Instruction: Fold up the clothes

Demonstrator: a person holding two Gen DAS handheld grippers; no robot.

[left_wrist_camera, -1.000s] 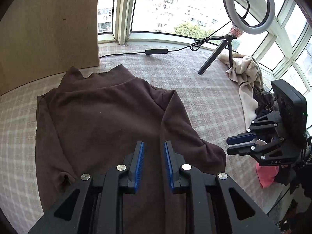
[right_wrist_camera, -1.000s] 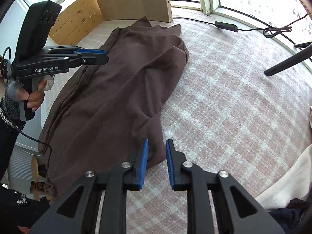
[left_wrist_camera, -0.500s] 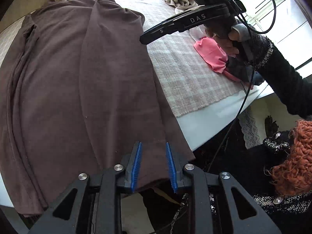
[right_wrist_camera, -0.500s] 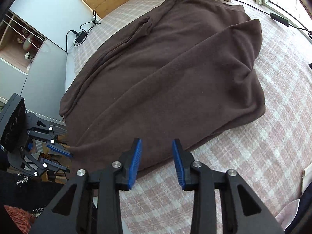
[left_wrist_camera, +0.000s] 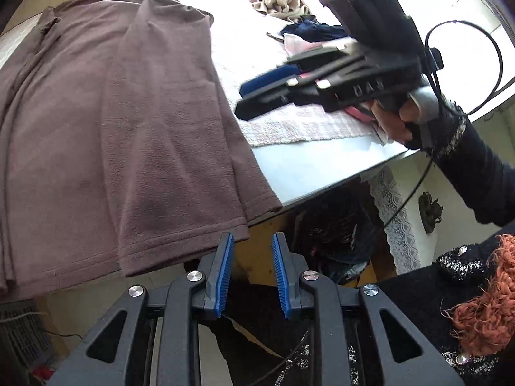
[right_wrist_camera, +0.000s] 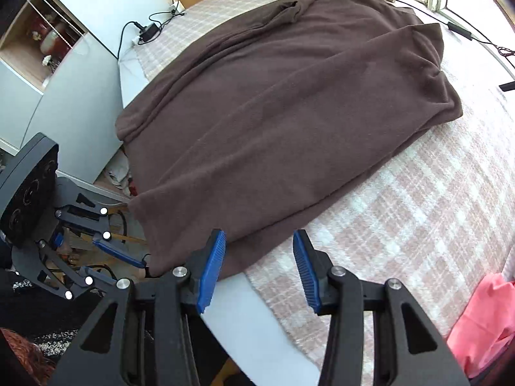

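1. While the brown fleece garment (right_wrist_camera: 289,122) lies flat on the bed (right_wrist_camera: 418,225), its long axis runs from the near hem to the far end by the window.
2. Left gripper (left_wrist_camera: 250,273) hangs just off the near hem, fingers closing on nothing.
3. Right gripper (right_wrist_camera: 259,267) is nearer, its half-open, empty fingers astride the hem's right corner.

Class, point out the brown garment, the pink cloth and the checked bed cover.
brown garment (right_wrist_camera: 289,122), right wrist view, middle of its body.
pink cloth (right_wrist_camera: 482,315), right wrist view, its folded corner.
checked bed cover (right_wrist_camera: 418,218), right wrist view, bare patch beside the garment.
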